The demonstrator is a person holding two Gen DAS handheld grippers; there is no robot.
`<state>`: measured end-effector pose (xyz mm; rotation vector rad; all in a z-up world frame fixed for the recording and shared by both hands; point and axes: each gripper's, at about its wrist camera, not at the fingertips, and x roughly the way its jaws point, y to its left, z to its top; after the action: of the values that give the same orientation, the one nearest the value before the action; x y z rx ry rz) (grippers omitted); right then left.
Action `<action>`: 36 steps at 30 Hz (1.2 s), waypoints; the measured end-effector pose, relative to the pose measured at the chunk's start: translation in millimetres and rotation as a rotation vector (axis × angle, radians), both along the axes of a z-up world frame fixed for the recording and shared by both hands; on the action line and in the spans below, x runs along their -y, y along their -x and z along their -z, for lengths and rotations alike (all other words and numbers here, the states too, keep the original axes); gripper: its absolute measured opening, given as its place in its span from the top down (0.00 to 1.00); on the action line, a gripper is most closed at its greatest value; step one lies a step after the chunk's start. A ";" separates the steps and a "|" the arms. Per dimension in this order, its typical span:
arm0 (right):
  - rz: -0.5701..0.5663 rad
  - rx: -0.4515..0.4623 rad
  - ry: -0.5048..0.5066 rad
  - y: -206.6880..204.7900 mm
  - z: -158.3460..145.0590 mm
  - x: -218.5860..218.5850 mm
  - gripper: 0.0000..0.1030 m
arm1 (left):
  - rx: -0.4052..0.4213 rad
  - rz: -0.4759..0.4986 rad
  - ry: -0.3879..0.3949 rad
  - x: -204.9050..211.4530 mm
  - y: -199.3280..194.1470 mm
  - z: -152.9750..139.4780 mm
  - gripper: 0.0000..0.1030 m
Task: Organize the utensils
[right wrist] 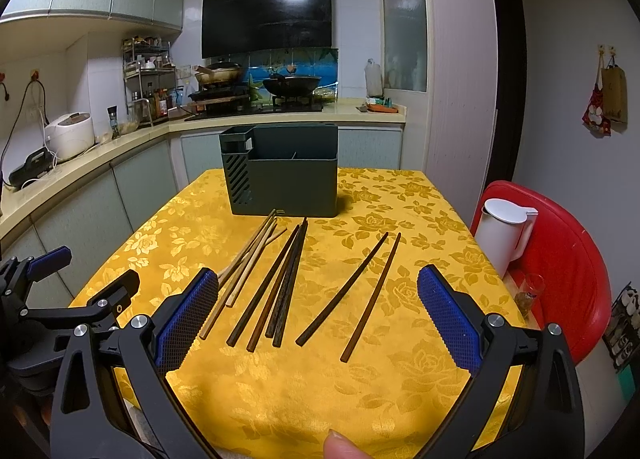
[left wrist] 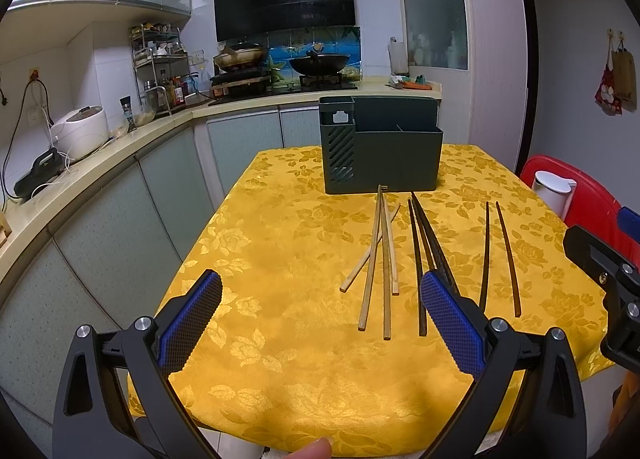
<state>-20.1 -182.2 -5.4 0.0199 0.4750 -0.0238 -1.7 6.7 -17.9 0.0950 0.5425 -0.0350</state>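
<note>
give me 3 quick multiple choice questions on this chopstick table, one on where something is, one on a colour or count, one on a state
1. Where does the utensil holder stand relative to the chopsticks?
A. behind them, farther from the grippers
B. in front of them, nearer the grippers
C. on the kitchen counter

2. How many light bamboo chopsticks lie on the yellow tablecloth?
A. two
B. four
C. seven

3. What state are the left gripper and right gripper in?
A. both open and empty
B. both shut on chopsticks
C. left shut, right open

Answers:
1. A, the holder sits past the far tips of the chopsticks.
2. B, four pale sticks lie fanned left of the dark chopsticks.
3. A, each wrist view shows blue pads spread wide with nothing between.
</note>
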 end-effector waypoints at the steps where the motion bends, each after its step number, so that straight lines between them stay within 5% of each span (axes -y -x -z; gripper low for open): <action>1: -0.001 -0.003 0.002 -1.1 0.2 -0.4 0.06 | -0.003 0.000 0.001 -1.2 -0.6 1.3 0.07; 16: 0.050 -0.040 0.082 -19.7 -0.1 24.2 0.06 | -0.102 -0.051 0.064 -54.1 -43.8 4.9 0.07; 25: 0.027 -0.143 0.055 -42.0 29.2 45.5 0.06 | -0.208 0.093 0.011 -21.5 -62.3 49.4 0.08; 36: 0.013 -0.219 0.081 -49.9 73.4 45.4 0.08 | -0.295 0.202 -0.006 6.4 -72.3 85.3 0.41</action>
<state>29.8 -227.5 -78.8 -0.0594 0.6921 -0.0584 70.6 0.4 -103.2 0.1514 0.8259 -0.2472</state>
